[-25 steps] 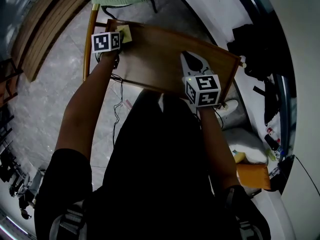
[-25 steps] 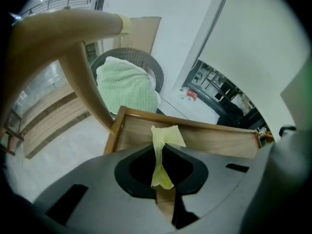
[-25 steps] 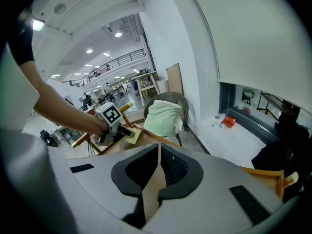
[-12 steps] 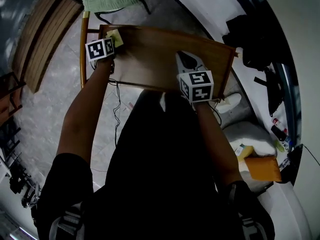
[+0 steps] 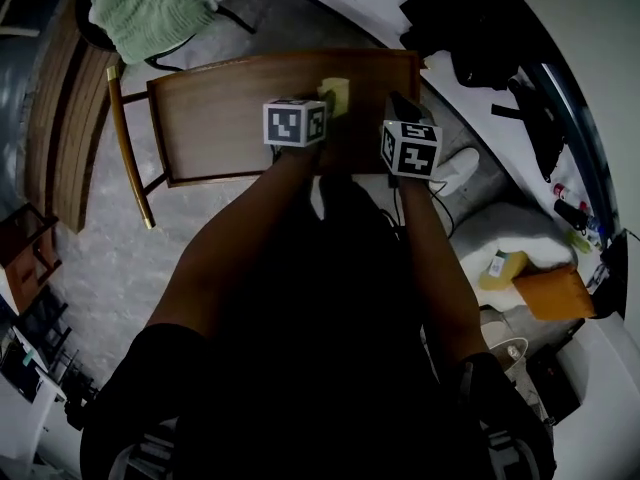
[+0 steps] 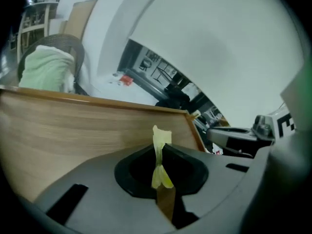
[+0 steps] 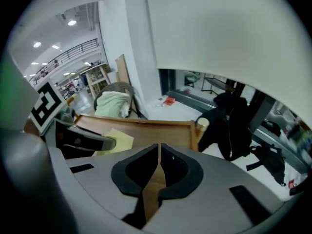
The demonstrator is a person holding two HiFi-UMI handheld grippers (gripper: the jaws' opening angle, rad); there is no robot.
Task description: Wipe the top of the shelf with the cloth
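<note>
The left hand-held gripper [image 6: 160,156] is clamped on the yellow cloth [image 6: 161,140], which lies on the wooden shelf top [image 5: 220,118] toward its right end. Just beside it, the right hand-held gripper [image 7: 158,155] hangs over the shelf's right end, jaws together with nothing between them.

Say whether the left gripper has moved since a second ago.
Yes. The left gripper, holding the cloth, slid right along the shelf top, from its left corner to beside the right gripper.
</note>
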